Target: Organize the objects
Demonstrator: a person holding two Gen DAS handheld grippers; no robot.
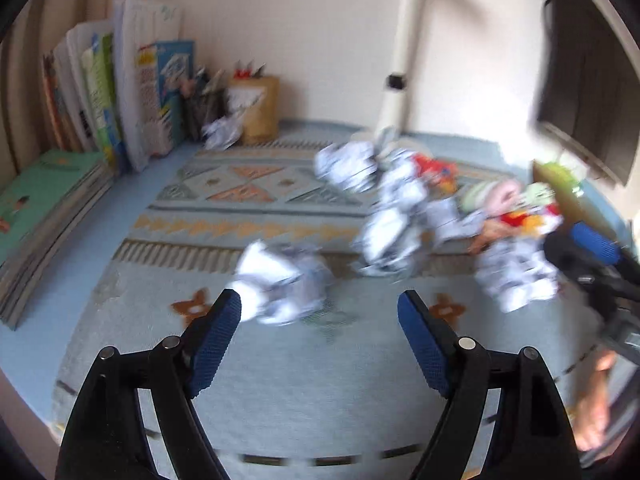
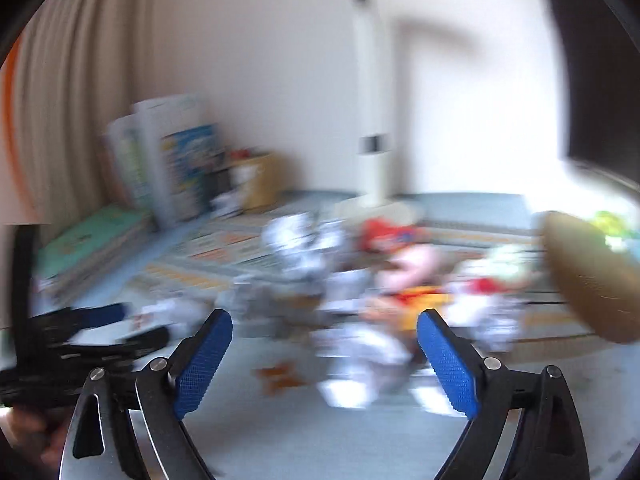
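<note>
Both views are motion-blurred. Several crumpled white paper balls lie on a patterned blue rug (image 1: 248, 208); the nearest paper ball (image 1: 280, 284) sits just beyond my left gripper (image 1: 320, 304), which is open and empty. More paper balls (image 1: 384, 240) and colourful plush toys (image 1: 516, 208) are heaped at the right. My right gripper (image 2: 324, 328) is open and empty, above paper balls (image 2: 360, 360) and plush toys (image 2: 404, 264). The right gripper also shows at the right edge of the left wrist view (image 1: 588, 248). The left gripper shows at the left of the right wrist view (image 2: 92, 328).
Upright books (image 1: 132, 92) and a stack of flat books (image 1: 44, 216) stand at the left by the wall. A brown paper bag (image 1: 256, 108) sits at the back. A white lamp pole (image 1: 400, 64) rises behind the pile. A woven basket (image 2: 588, 276) is at the right.
</note>
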